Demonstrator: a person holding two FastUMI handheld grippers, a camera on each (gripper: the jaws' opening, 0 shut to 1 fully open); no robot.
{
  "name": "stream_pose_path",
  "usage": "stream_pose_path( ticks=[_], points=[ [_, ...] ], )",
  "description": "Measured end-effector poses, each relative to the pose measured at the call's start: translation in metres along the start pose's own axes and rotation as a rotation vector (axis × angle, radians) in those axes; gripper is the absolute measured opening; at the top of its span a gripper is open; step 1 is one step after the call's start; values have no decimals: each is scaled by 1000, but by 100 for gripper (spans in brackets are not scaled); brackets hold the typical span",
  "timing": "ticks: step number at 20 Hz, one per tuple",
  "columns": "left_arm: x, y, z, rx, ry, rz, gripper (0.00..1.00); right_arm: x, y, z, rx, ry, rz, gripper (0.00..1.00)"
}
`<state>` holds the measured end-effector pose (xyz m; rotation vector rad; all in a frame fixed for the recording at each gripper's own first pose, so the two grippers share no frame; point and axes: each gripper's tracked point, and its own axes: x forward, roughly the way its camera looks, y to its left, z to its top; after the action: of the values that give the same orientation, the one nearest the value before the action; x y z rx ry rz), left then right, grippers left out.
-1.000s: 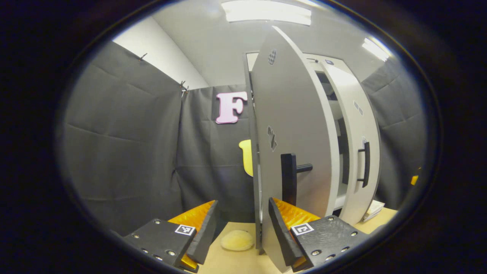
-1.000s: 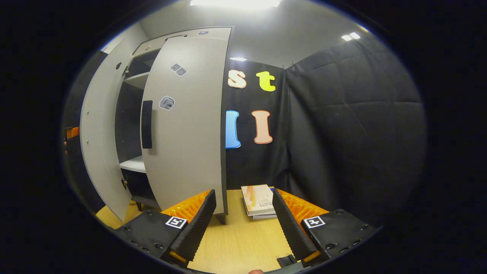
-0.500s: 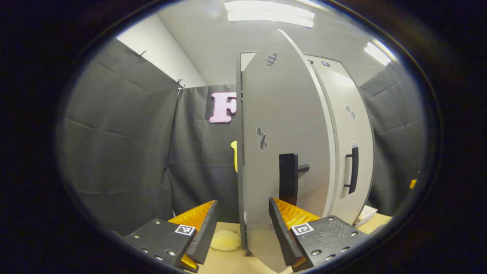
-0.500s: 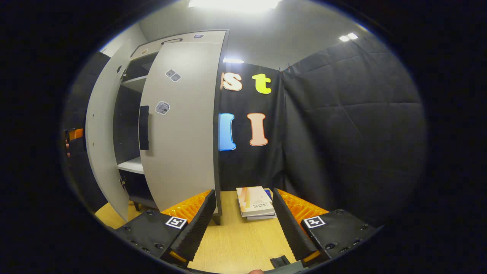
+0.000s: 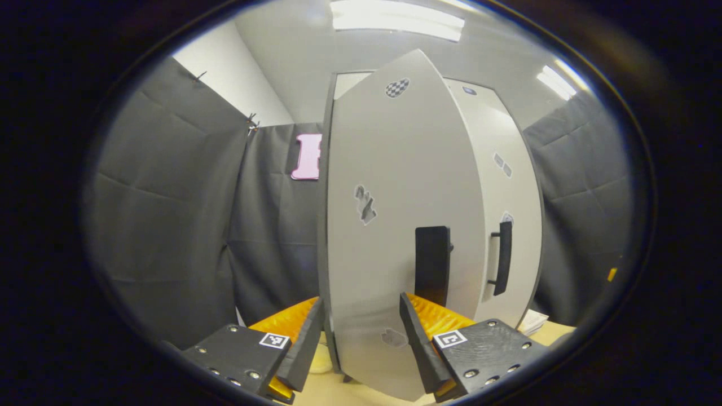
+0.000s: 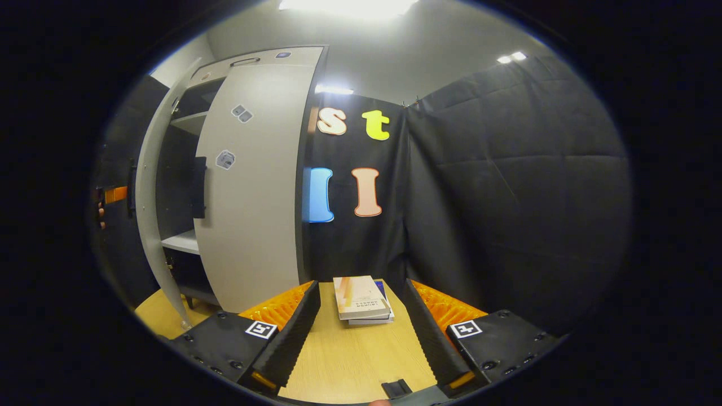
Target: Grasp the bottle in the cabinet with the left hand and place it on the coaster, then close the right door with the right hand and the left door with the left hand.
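In the left gripper view the cabinet's left door (image 5: pixel 383 186) stands close in front of me, its black handle (image 5: pixel 432 262) just above my right finger. My left gripper (image 5: pixel 361 344) is open with the door's lower part between its fingers; I cannot tell whether they touch it. A pale yellow coaster (image 5: pixel 319 358) peeks out behind the door's edge. The right door (image 5: pixel 507 186) with its handle (image 5: pixel 502 256) lies almost flush. In the right gripper view my right gripper (image 6: pixel 361 332) is open over the table, away from the right door (image 6: pixel 248 186). The left door (image 6: pixel 151 186) is still ajar.
A stack of books (image 6: pixel 361 298) lies on the wooden table (image 6: pixel 350 361) right of the cabinet. A white shelf (image 6: pixel 180 241) shows through the gap between the doors. The left gripper (image 6: pixel 113 194) and a hand are at the far left of the right gripper view.
The left door has swung toward the cabinet ahead of my left gripper, narrowing the gap and hiding most of the coaster. The right gripper has drifted back and to the right.
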<state>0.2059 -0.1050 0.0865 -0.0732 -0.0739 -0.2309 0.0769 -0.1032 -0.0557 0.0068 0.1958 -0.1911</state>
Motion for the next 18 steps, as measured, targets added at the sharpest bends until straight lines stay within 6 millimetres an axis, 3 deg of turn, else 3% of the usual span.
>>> stream_pose_path(
  ticks=[2, 5, 10, 13, 18],
  points=[
    [12, -17, -2, 1, -1, -19, 78, -1, -5, -4, -2, 9, -10, 95],
    [25, -27, -5, 26, -4, -14, 77, -2, -8, -4, 1, 12, -10, 95],
    [23, -25, -8, 25, -2, 10, 77, -1, -5, -5, 10, 9, 26, 95],
    [2, -20, -6, 23, 3, 22, 77, -1, -1, 0, 23, -5, 69, 95],
    [-58, 11, -1, 48, 1, 75, 77, -7, 16, 19, 41, -54, 179, 92]
  ],
)
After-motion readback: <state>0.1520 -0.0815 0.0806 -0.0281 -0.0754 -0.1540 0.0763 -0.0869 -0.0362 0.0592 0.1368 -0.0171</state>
